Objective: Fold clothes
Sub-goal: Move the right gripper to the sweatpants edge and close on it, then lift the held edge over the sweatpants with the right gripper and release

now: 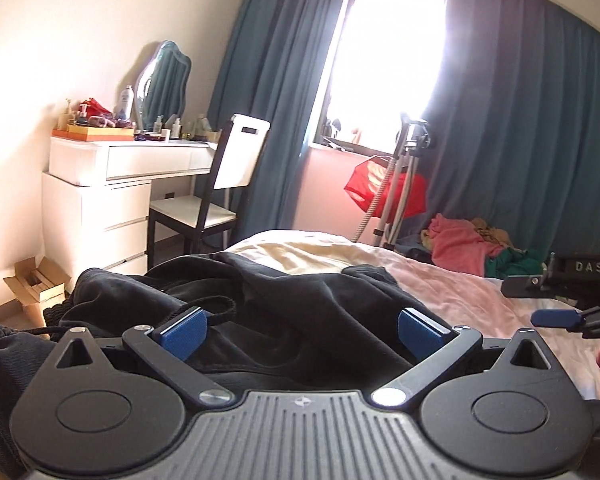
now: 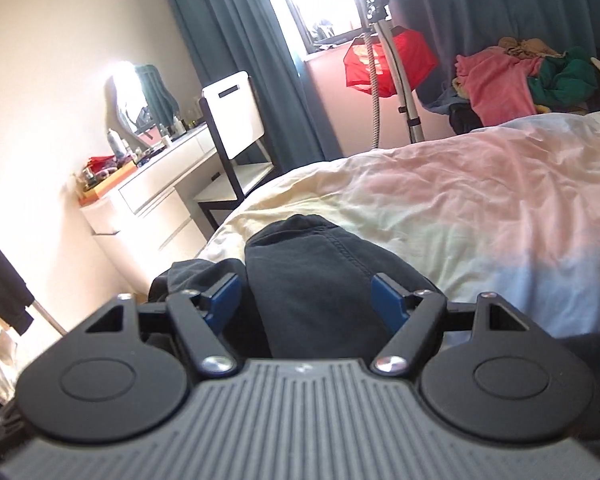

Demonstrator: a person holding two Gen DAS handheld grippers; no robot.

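A black garment with a drawstring lies bunched on the bed. My left gripper is open just above it, blue pads wide apart with the cloth between and below them. The right gripper shows at that view's right edge. In the right wrist view my right gripper is open, its pads on either side of a stitched fold of the black garment; I cannot tell if they touch it.
The bed has a pale rumpled cover. A white dresser with a mirror and a chair stand left. A garment steamer with a red cloth stands by the window. A pile of pink and green clothes lies at the far right.
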